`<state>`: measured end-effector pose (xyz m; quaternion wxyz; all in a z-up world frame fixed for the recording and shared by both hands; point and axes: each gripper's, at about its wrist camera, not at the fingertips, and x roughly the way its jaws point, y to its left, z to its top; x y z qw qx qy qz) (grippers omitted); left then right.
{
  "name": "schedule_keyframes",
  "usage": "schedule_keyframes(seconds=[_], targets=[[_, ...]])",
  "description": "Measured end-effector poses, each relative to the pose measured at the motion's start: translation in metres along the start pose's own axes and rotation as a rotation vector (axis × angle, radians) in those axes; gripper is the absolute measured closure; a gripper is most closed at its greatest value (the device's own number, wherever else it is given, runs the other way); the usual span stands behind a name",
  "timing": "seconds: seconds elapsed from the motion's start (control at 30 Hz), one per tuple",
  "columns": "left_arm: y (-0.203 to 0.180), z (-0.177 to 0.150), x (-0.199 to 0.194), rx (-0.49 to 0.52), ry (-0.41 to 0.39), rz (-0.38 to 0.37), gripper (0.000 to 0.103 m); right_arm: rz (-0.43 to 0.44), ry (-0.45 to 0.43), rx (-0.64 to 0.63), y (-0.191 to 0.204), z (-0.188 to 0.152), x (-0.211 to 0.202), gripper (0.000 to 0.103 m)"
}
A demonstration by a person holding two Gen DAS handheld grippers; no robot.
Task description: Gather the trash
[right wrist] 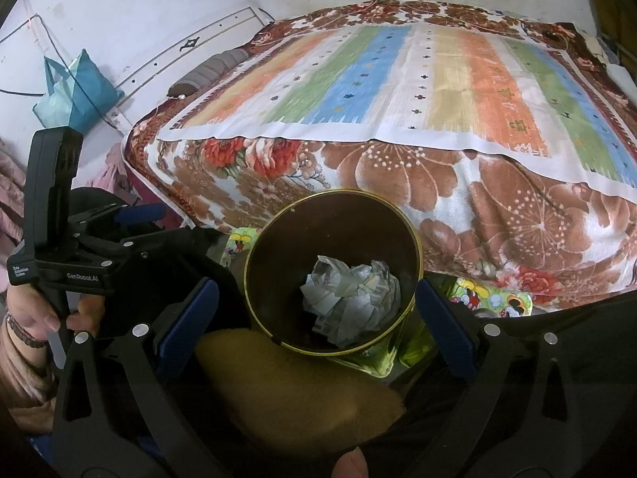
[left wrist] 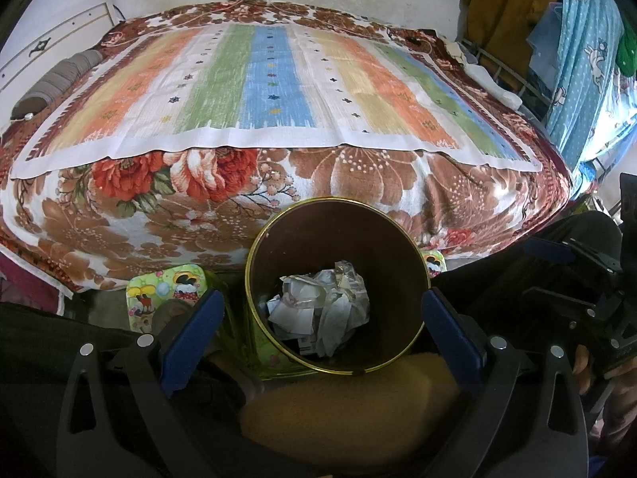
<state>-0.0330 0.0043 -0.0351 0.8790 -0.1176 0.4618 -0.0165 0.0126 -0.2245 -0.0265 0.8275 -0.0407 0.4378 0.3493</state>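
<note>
Brown bin (left wrist: 338, 239) with a gold rim, standing at the foot of the bed (left wrist: 278, 91), just beside its floral blanket (left wrist: 131, 215). Crumpled white paper trash (left wrist: 322, 310) heaped at the bottom of the bin. Left gripper (left wrist: 322, 318) poised above the bin mouth, blue-padded fingers (left wrist: 191, 334) spread wide, nothing between them. Right gripper (right wrist: 314, 314) likewise over the bin, fingers (right wrist: 187, 318) wide apart and empty. Striped sheet (right wrist: 438, 79) spread flat over the blanket. Cartoon-print mat (right wrist: 493, 298) under the bin, against the bed. Mustard-yellow cloth (right wrist: 286, 390) on the near side of the bin.
</note>
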Motion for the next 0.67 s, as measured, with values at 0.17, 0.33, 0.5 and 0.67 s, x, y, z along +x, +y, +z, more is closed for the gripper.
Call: schedule_keyframes(seconds=[0.17,0.33,0.5,0.67], targets=[[-0.0003,-0.0001,0.0000,0.002,0.000,0.000,0.006,0.001,0.000,-0.001,0.0002,-0.0001,-0.0002,0.009],[-0.0010,0.0004,-0.0006,0.001,0.000,0.000,0.006,0.000,0.001,-0.001,-0.0001,0.0004,-0.0004,0.009],[-0.0009,0.0003,0.0005,0.003,0.005,-0.002,0.006,0.001,0.000,0.001,-0.0002,0.0006,-0.0005,0.009],[0.0001,-0.0018,0.0027,0.003,0.009,-0.001,0.006,0.001,0.001,0.000,-0.0003,0.0006,-0.0005,0.009]])
